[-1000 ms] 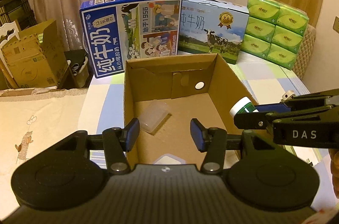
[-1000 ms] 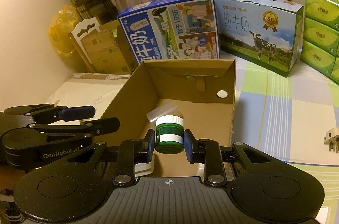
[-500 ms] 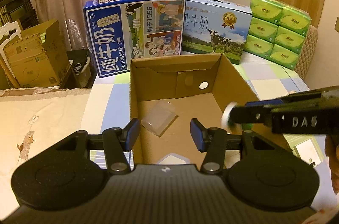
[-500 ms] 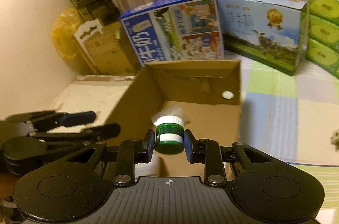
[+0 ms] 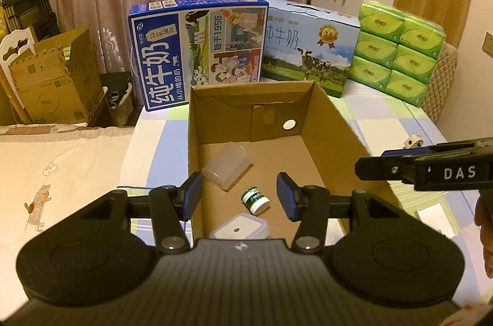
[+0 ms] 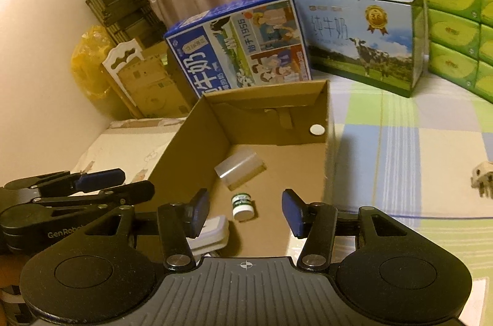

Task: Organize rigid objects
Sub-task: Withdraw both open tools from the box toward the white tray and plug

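An open cardboard box (image 5: pixel 332 122) (image 6: pixel 185 147) stands on the checked cloth. On its floor lie a small green jar with a white cap (image 5: pixel 255 199) (image 6: pixel 242 205), on its side, a clear plastic case (image 5: pixel 227 165) (image 6: pixel 239 169) and a white square box (image 5: pixel 238 226) (image 6: pixel 209 235). My right gripper (image 6: pixel 245 212) hangs above the jar; its jaws are opening and nothing is between them. It shows from the side in the left wrist view (image 5: pixel 366 169). My left gripper (image 5: pixel 238 196) stands open and empty over the box's near end, seen at the left in the right wrist view (image 6: pixel 135 184).
Two milk cartons (image 5: pixel 200 48) (image 5: pixel 311 48) and a stack of green tissue packs (image 5: pixel 400 48) stand behind the box. A white plug adapter (image 6: pixel 482 179) lies on the cloth to the right. Cardboard boxes (image 5: pixel 55 79) and a folded trolley stand at the left.
The right gripper let go of the green jar, which dropped onto the box floor and now lies on its side. The left gripper stayed where it was.
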The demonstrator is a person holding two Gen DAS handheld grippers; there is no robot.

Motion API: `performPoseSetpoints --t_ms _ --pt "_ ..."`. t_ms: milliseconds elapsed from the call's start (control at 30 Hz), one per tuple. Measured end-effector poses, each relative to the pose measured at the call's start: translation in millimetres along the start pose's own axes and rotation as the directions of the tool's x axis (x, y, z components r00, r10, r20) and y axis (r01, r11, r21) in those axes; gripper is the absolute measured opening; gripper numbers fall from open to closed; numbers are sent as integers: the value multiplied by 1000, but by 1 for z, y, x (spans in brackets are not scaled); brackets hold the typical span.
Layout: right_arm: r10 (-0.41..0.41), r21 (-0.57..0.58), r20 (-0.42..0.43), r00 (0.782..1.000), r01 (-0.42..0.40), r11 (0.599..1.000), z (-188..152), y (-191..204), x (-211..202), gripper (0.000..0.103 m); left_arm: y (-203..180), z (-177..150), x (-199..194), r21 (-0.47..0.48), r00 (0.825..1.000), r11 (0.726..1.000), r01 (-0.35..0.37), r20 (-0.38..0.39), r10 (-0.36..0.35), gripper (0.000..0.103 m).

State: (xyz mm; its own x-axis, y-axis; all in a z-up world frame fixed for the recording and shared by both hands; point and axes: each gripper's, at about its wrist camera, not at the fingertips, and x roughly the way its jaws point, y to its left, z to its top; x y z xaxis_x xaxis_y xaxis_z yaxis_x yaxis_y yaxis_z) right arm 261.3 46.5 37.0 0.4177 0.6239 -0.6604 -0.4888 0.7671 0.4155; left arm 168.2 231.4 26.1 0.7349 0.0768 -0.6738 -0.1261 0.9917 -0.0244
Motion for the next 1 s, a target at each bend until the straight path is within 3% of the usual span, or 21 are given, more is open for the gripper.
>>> performPoseSetpoints --t_ms 200,467,1000 --pt "-12 1 51 999 12 1000 -13 3 -41 49 -15 -8 -26 -5 1000 1000 8 13 -8 47" --pt "-81 -8 104 991 82 997 -56 2 -103 49 -45 -26 -64 -22 999 999 44 20 -44 47" --pt "-233 158 161 959 208 965 -130 -46 -214 51 -110 -60 -104 -8 992 992 125 13 -125 49"
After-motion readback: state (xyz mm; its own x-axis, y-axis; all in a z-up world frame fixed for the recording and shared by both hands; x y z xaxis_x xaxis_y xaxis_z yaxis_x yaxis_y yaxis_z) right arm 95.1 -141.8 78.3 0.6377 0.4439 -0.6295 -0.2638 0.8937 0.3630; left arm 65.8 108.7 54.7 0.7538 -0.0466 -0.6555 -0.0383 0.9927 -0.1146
